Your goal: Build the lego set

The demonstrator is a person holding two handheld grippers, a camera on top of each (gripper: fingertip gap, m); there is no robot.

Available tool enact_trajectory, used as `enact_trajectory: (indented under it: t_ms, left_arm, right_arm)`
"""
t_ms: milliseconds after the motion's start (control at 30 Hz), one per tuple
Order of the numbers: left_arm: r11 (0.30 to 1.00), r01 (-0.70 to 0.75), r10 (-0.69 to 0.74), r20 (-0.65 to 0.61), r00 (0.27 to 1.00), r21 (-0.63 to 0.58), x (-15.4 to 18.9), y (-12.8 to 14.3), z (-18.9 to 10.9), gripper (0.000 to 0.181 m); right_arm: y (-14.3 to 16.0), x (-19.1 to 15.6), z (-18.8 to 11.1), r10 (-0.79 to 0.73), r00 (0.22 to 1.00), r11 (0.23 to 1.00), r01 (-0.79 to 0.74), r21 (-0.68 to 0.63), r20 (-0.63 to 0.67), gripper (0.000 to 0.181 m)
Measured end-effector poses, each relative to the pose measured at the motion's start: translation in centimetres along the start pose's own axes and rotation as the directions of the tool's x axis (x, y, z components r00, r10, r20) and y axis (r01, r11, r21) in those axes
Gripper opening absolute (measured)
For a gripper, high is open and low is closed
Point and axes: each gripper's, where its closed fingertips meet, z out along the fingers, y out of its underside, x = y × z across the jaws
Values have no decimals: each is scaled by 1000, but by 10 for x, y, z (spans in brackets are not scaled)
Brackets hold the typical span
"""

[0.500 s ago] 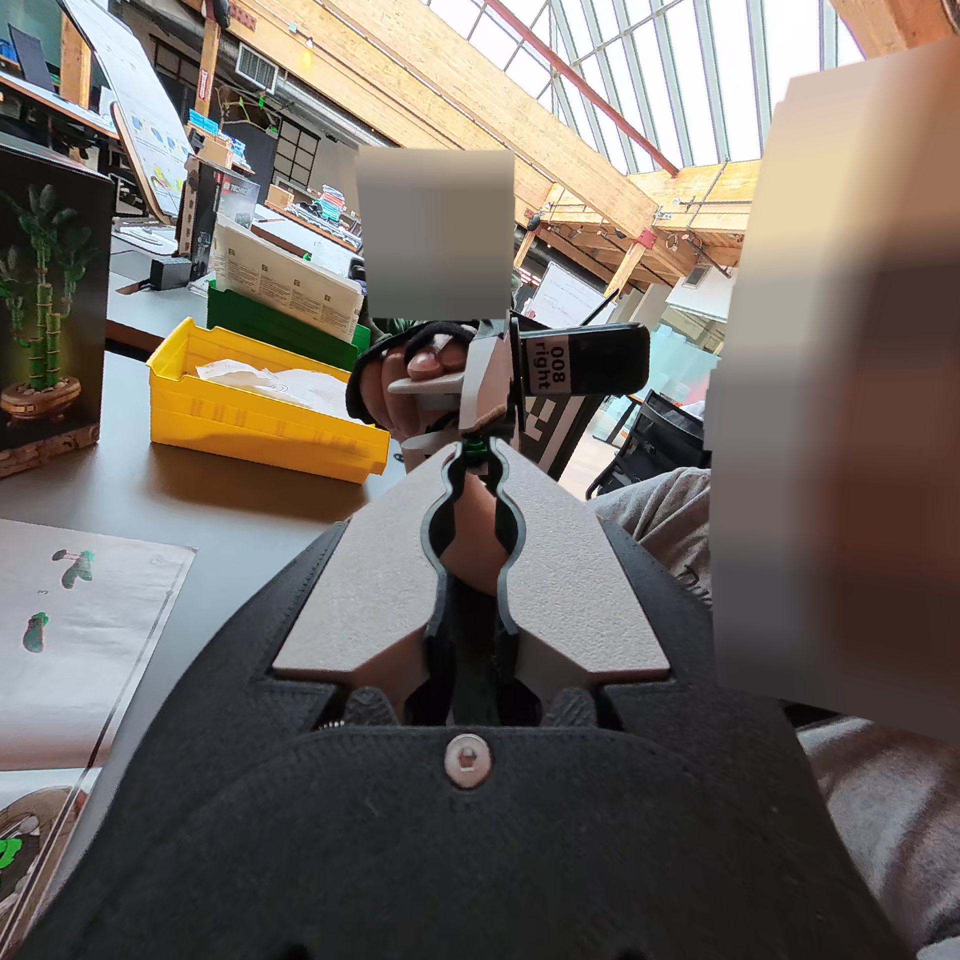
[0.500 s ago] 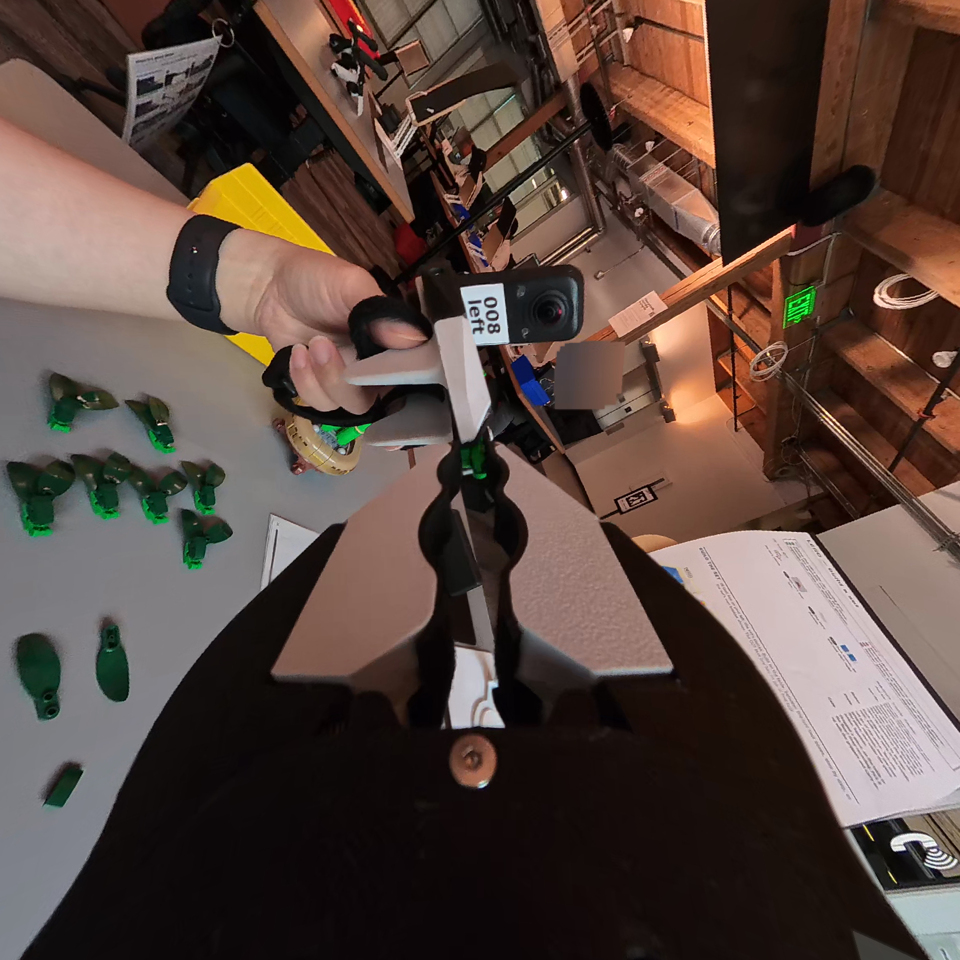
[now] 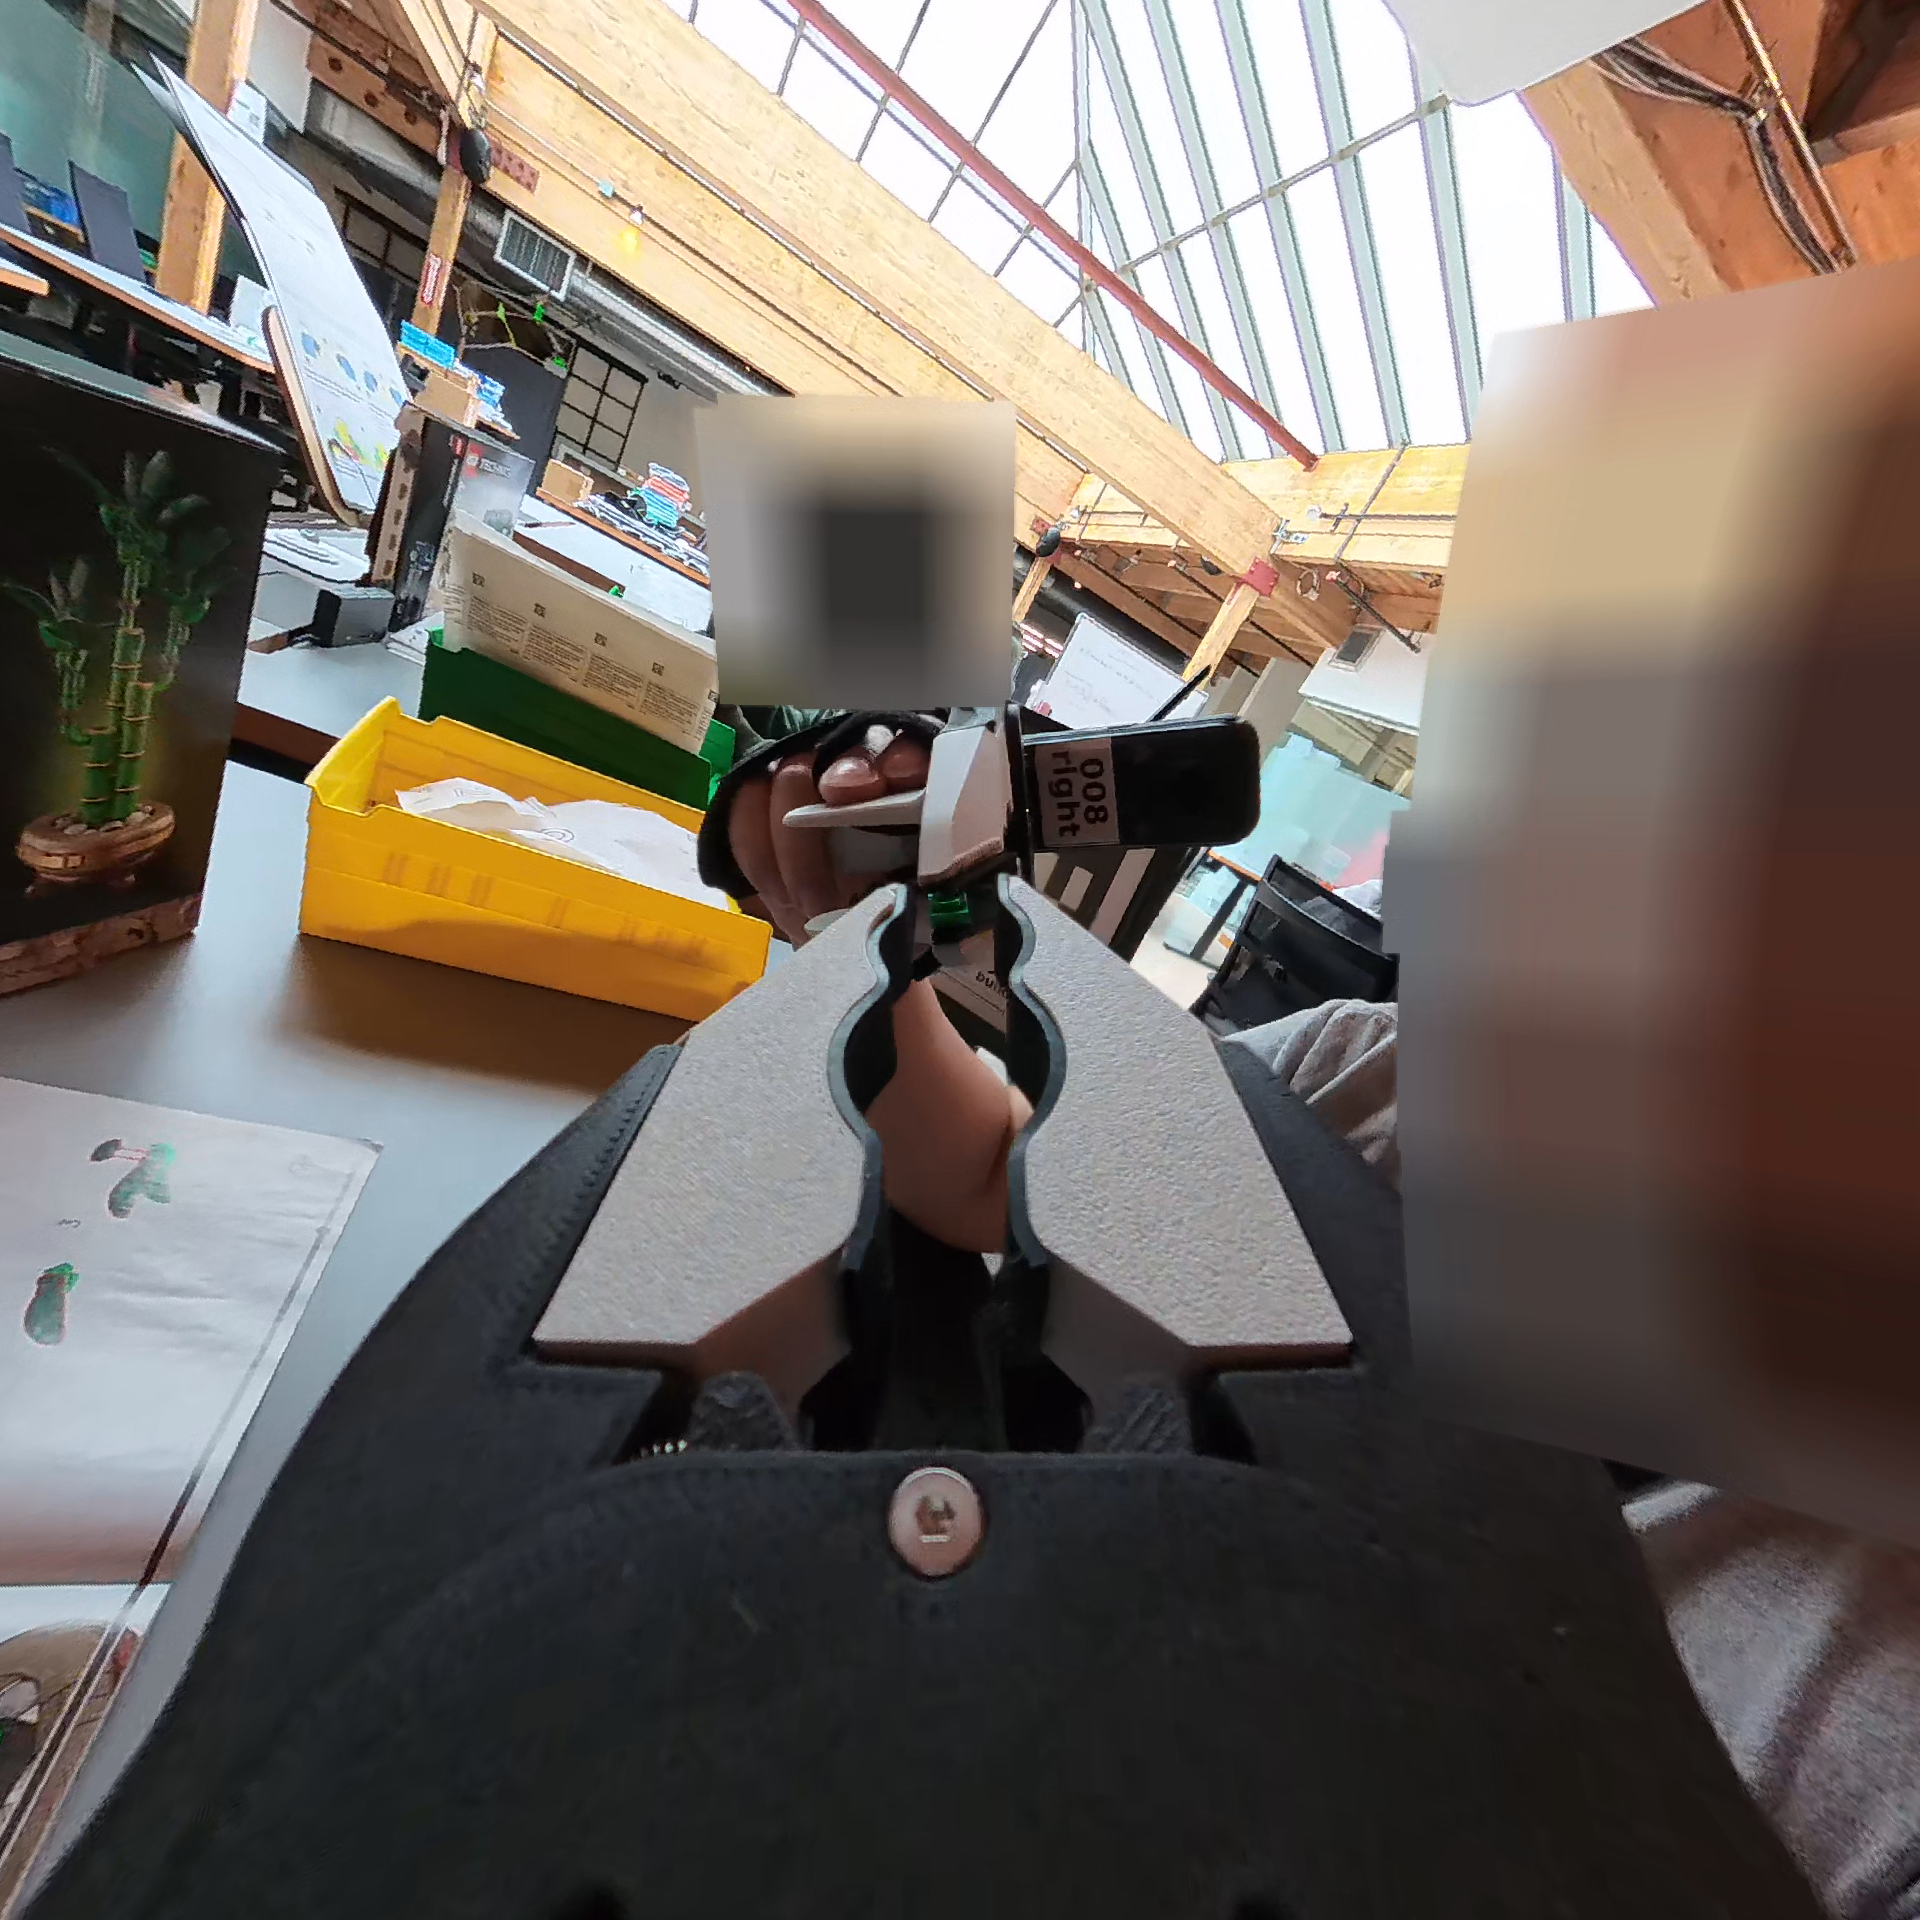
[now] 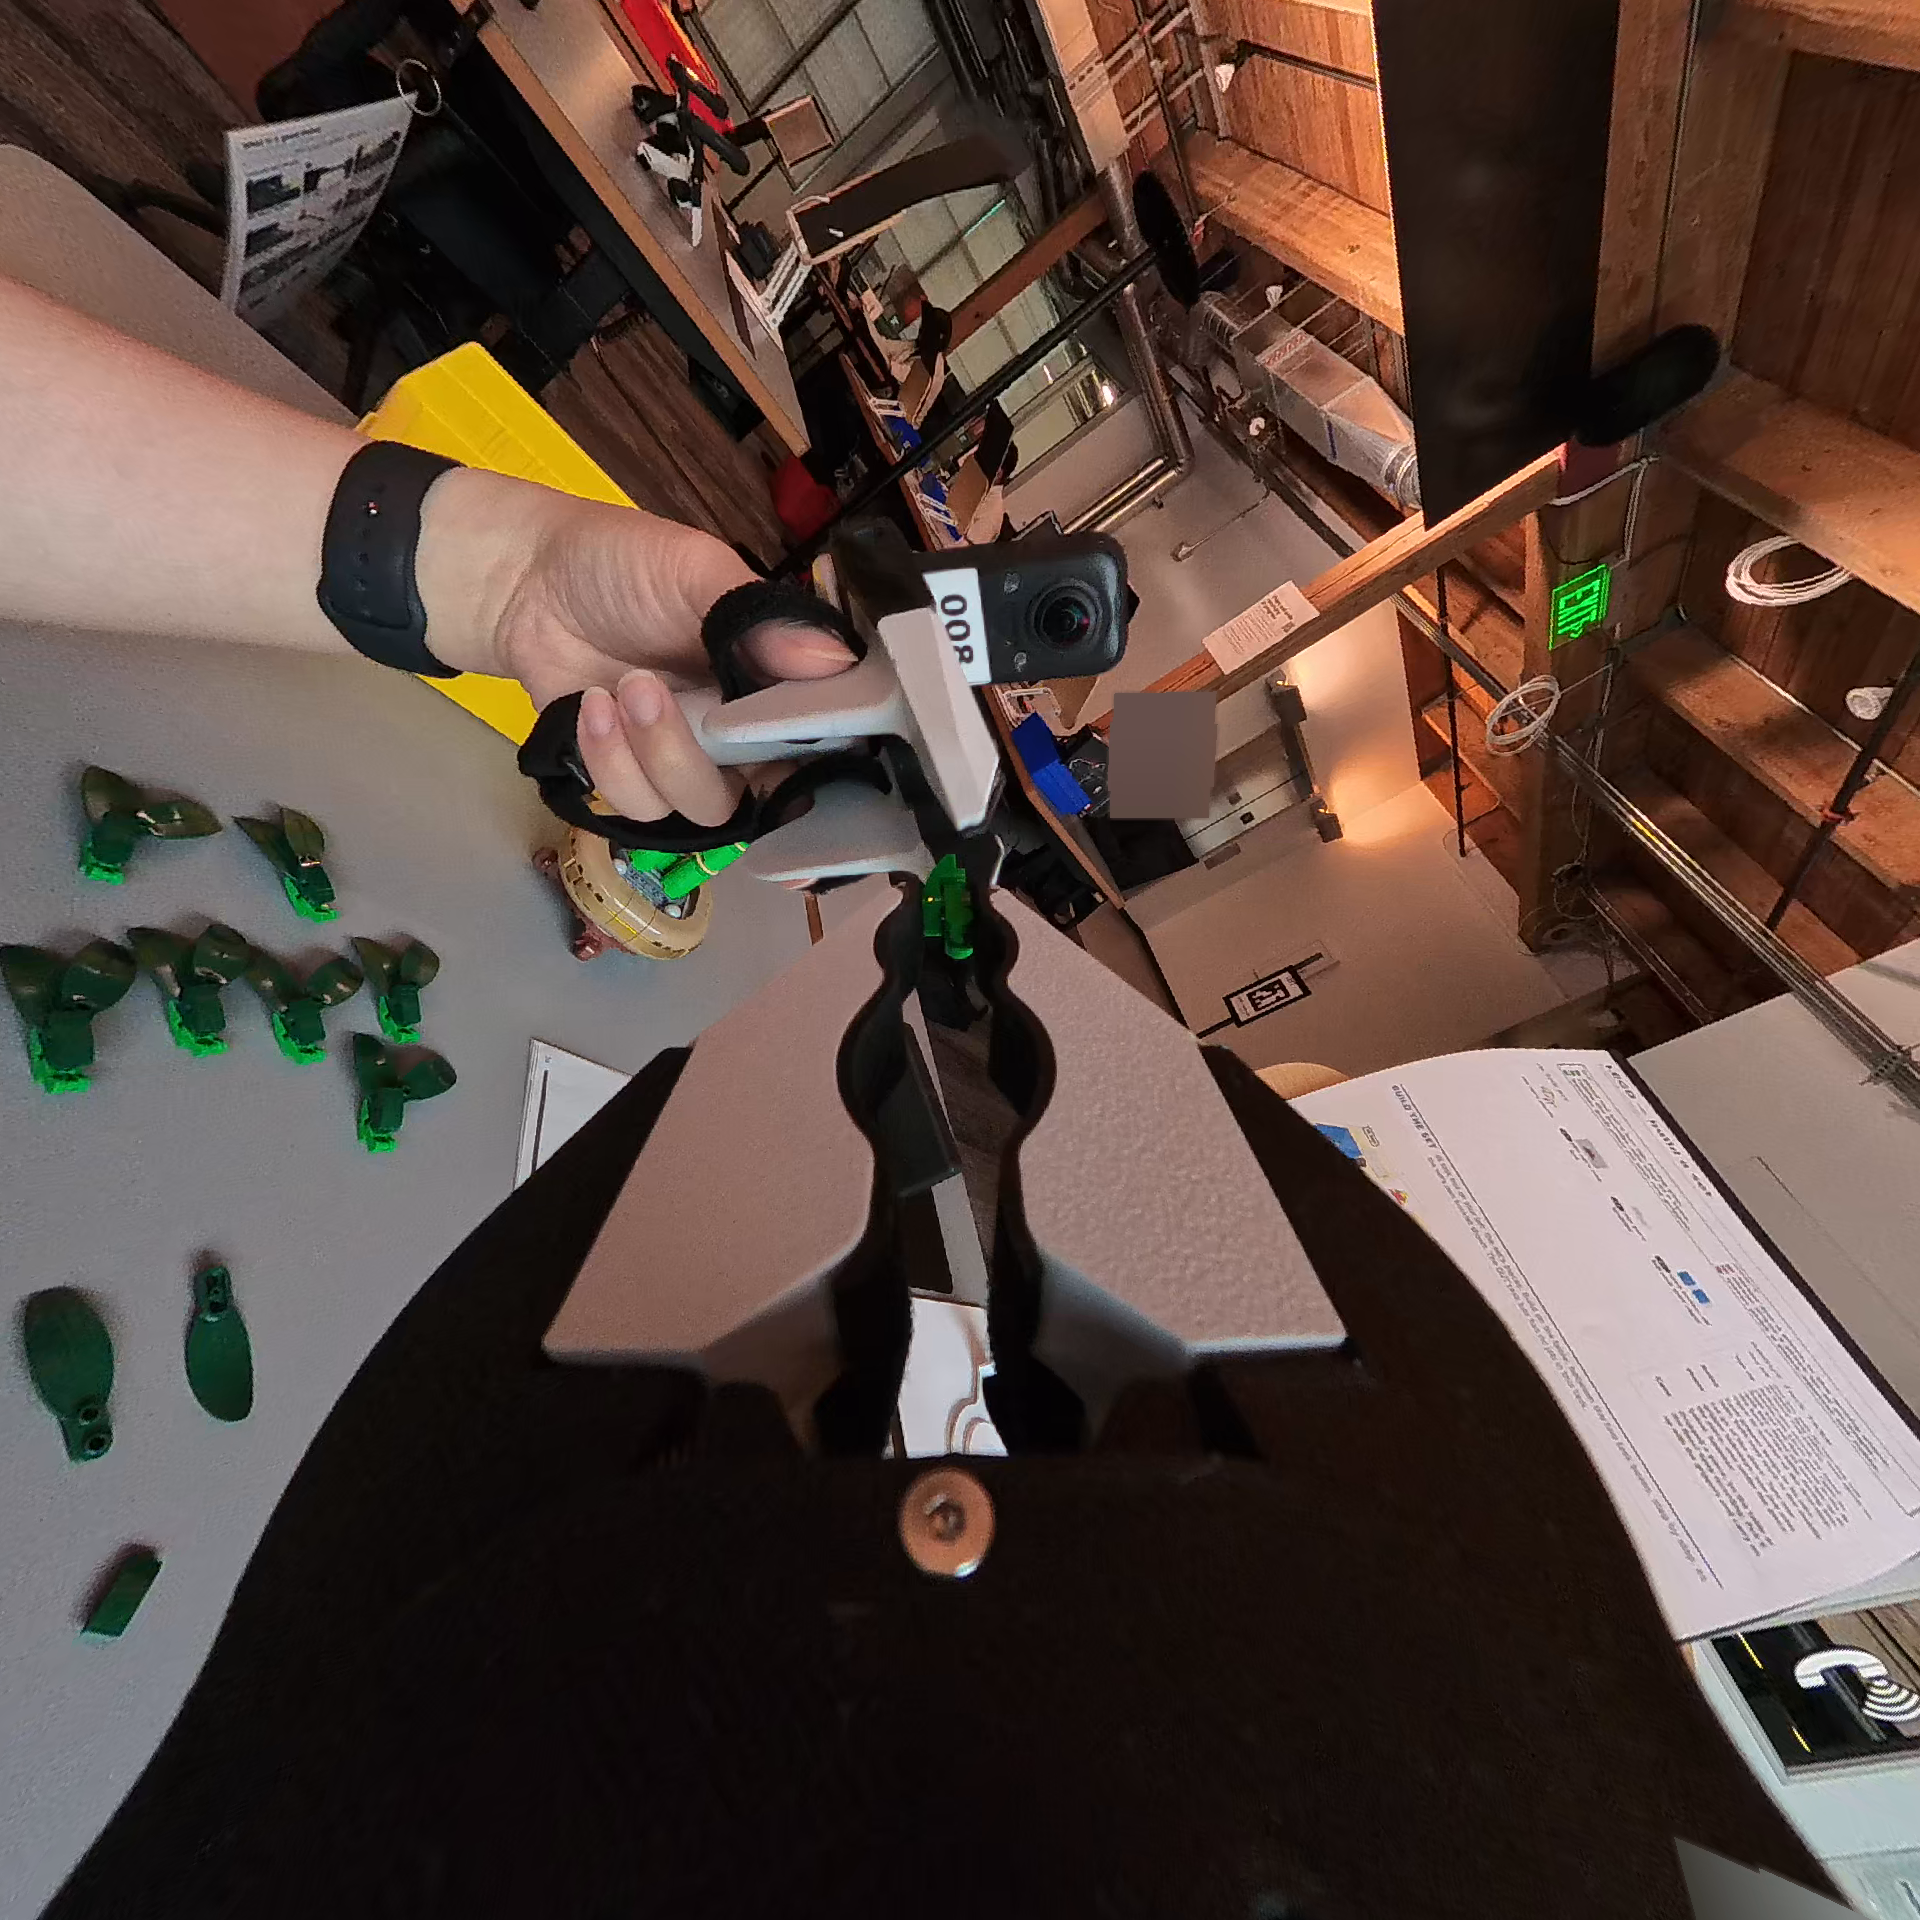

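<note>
Both grippers are raised above the table and meet tip to tip. My left gripper [image 3: 948, 902] is nearly shut on a small bright green lego piece [image 3: 948, 912]. My right gripper [image 4: 945, 920] is shut on the same green piece [image 4: 945, 906] from the other side. The opposing right gripper [image 3: 961, 805] and the hand holding it face the left wrist camera. The opposing left gripper [image 4: 935, 727] and its hand face the right wrist camera. How the piece splits between the two grips is hidden by the fingertips.
Several green leaf assemblies [image 4: 197, 997] and loose dark green leaves [image 4: 218, 1345] lie on the grey table. A tan round pot base [image 4: 634, 904] with green stalks stands beyond them. A yellow bin [image 3: 520, 883], the set's box [image 3: 104, 665], an instruction sheet [image 3: 156, 1299] and printed papers [image 4: 1621, 1299] are around. Both grippers' tips are close together, under 4 cm apart.
The green piece stays pinched between both tips. The left gripper has tilted a little as seen from the right wrist, and its fingertips look slightly wider apart.
</note>
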Motion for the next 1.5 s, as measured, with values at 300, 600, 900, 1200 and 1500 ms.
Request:
enact_trajectory:
  t_ms: [300,600,900,1200,1500]
  left_arm:
    - [998,-3,4,15,1000,-55,-2,9,5,5]
    - [997,-14,16,30,999,-71,-2,10,4,5]
    - [997,10,-8,33,999,-74,-2,11,6,5]
    - [993,56,-48,75,996,-108,-10,17,7,5]
    - [994,71,-66,61,996,-83,-7,14,8,5]
  right_arm:
    - [1,-1,1,-30,1000,1000,30,-6,-6,7]
    - [2,-3,1,-59,998,998,59,-30,-11,6]
    - [3,-3,-1,-100,995,992,98,-76,-26,5]
    - [12,-8,-3,-72,997,992,74,-107,23,5]
    - [9,-5,-3,-97,995,991,95,-98,-12,5]
